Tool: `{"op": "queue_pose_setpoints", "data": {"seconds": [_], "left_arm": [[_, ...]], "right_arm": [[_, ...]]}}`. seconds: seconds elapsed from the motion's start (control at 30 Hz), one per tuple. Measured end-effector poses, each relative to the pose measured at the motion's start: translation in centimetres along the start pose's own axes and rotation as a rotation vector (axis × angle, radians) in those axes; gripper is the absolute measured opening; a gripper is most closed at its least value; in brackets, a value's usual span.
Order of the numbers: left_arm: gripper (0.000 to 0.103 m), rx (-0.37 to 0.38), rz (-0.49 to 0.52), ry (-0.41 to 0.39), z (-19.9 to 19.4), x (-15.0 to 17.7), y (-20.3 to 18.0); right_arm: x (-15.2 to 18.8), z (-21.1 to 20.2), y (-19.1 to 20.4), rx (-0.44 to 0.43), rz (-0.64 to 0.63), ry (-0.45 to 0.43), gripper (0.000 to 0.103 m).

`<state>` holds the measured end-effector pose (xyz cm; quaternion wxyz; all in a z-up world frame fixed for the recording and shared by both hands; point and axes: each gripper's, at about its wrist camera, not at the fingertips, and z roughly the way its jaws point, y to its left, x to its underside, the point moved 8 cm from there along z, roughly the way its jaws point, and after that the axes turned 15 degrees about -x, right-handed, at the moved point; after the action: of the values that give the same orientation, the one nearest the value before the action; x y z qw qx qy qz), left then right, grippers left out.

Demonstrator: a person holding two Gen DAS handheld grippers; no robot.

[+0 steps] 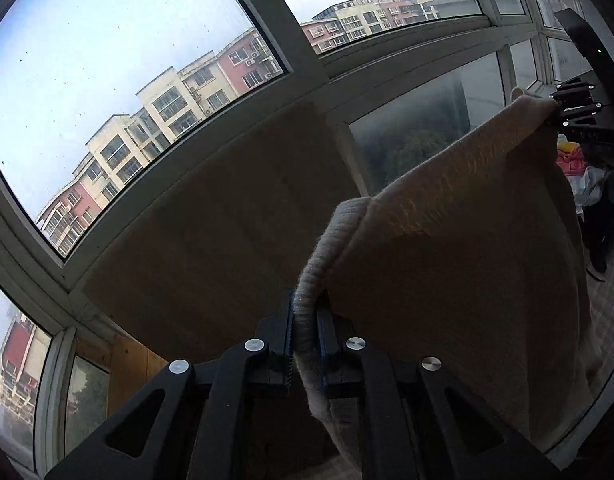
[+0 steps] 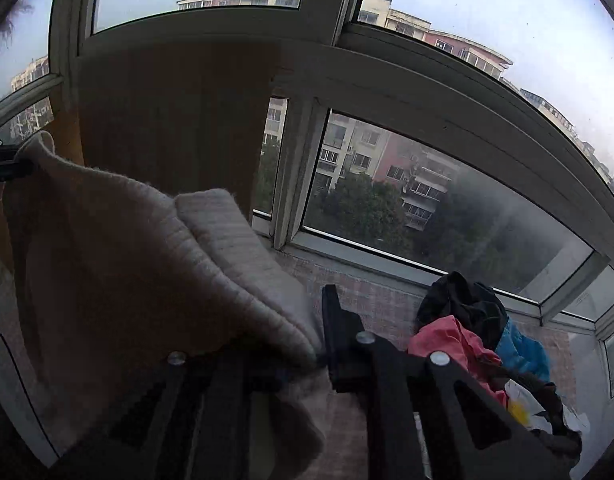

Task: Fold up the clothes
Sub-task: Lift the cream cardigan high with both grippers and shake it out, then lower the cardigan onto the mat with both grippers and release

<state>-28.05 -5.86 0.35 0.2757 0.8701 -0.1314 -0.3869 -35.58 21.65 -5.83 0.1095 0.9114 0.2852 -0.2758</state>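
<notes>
A beige knit garment (image 1: 459, 240) hangs stretched in the air between my two grippers. My left gripper (image 1: 305, 340) is shut on its ribbed edge. In the left wrist view the right gripper (image 1: 555, 110) pinches the garment's far corner at the upper right. In the right wrist view the garment (image 2: 139, 256) drapes over my right gripper (image 2: 319, 344), which is shut on its thick ribbed hem; the left finger is hidden under the cloth. The left gripper (image 2: 11, 164) holds the other corner at the far left edge.
A pile of mixed clothes (image 2: 479, 336), black, pink and blue, lies on the floor at the right, also in the left wrist view (image 1: 587, 184). Large windows (image 2: 427, 208) surround the room. A brown upright panel (image 1: 227, 220) stands against the window ahead.
</notes>
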Motion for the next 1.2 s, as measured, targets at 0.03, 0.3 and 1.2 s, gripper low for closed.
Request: {"op": "queue_pose_setpoints", "data": {"seconds": [0.03, 0.3, 1.2], "left_arm": [[0.013, 0.015, 0.029, 0.076, 4.1, 1.0, -2.4], [0.020, 0.154, 0.030, 0.327, 13.7, 11.5, -9.3], [0.003, 0.185, -0.194, 0.474, 10.2, 24.4, -10.7]], "right_arm": [[1.4, 4.3, -0.9, -0.032, 0.045, 0.101, 0.016], [11.5, 6.5, -2.4, -0.185, 0.173, 0.183, 0.054], [25.6, 9.4, -1.3, -0.292, 0.282, 0.296, 0.007]]}}
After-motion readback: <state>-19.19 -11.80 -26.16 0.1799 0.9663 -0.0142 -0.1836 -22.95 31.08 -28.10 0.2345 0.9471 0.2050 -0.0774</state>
